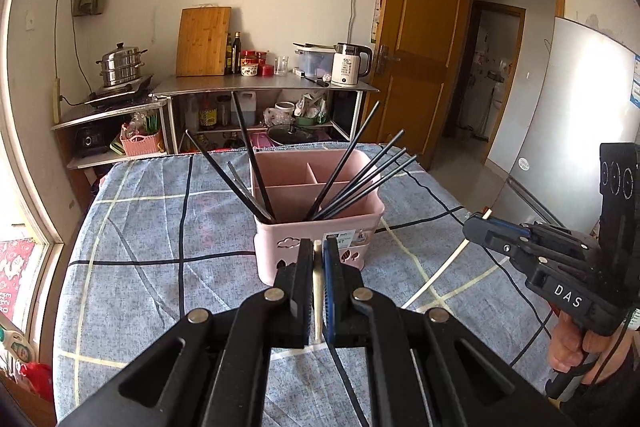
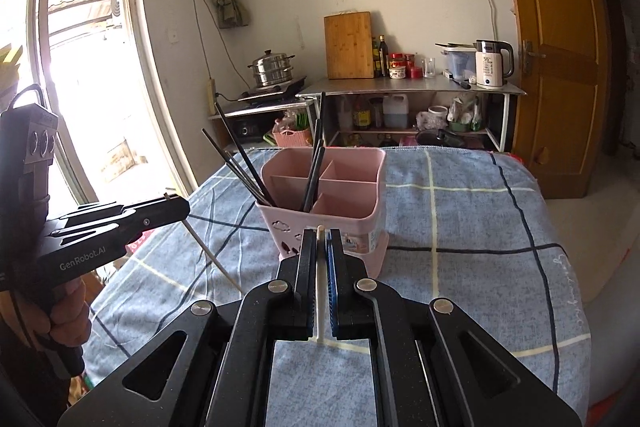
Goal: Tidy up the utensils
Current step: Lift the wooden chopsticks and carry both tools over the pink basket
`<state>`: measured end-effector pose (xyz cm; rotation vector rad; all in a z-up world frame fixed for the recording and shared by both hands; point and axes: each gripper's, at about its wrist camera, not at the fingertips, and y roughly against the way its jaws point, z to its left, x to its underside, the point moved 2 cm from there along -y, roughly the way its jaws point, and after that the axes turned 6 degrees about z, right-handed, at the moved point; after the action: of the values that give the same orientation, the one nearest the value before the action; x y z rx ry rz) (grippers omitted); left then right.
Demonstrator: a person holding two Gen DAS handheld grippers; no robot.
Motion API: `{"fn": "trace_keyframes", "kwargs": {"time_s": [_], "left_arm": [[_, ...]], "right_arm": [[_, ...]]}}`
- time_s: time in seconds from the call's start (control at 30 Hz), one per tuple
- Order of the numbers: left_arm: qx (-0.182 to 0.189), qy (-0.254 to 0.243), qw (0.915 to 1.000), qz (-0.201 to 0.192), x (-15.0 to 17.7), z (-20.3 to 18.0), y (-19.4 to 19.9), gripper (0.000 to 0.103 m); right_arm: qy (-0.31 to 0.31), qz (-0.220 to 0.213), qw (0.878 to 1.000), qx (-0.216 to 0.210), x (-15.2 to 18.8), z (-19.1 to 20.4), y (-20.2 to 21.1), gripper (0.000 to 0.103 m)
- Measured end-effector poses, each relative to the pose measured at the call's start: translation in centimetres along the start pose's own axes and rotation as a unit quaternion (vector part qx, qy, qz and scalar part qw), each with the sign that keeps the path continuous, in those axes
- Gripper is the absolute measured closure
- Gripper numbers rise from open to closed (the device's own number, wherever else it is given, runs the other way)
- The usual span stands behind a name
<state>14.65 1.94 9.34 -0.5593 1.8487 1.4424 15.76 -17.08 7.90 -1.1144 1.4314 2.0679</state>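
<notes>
Left wrist view has the left gripper [image 1: 318, 259] pinched tight on a thin cream chopstick [image 1: 317, 291], which runs straight up between the black pad and the blue ribbed one. Same deal on the right wrist view: right gripper [image 2: 321, 247] clamped on a white chopstick [image 2: 321, 291] poking just past the tips. Right ahead of both claws sits the pink caddy [image 1: 316, 227], smooth plastic, boxy with rounded corners, dividers inside and little cloud cutouts on the front. Skinny black chopsticks [image 1: 360, 183] fan out of its near compartments. It all stands on a tablecloth [image 1: 160, 227], soft blue-grey fabric with a loose checked pattern.
</notes>
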Motion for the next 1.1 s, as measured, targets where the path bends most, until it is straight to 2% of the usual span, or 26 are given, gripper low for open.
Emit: {"fn": "trace_keyframes", "kwargs": {"time_s": [0.23,0.63,0.83,1.1], "left_arm": [[-0.003,-0.008,1.0,0.004,0.7,-0.7,0.6,0.097],[0.006,-0.012,0.9999,0.002,0.0,-0.5,1.7,0.098],[0.013,-0.01,0.9999,-0.005,-2.2,0.2,1.9,0.098],[0.009,-0.007,0.9991,-0.04,-6.7,1.5,3.3,0.098]], "right_arm": [[0.01,0.003,1.0,0.0,0.5,0.5,0.6,0.098],[0.027,-0.012,1.0,-0.007,-0.5,1.3,1.4,0.098],[0.044,-0.031,0.998,-0.014,-2.4,2.2,1.5,0.098],[0.055,-0.083,0.995,-0.03,-6.6,3.3,2.2,0.098]]}}
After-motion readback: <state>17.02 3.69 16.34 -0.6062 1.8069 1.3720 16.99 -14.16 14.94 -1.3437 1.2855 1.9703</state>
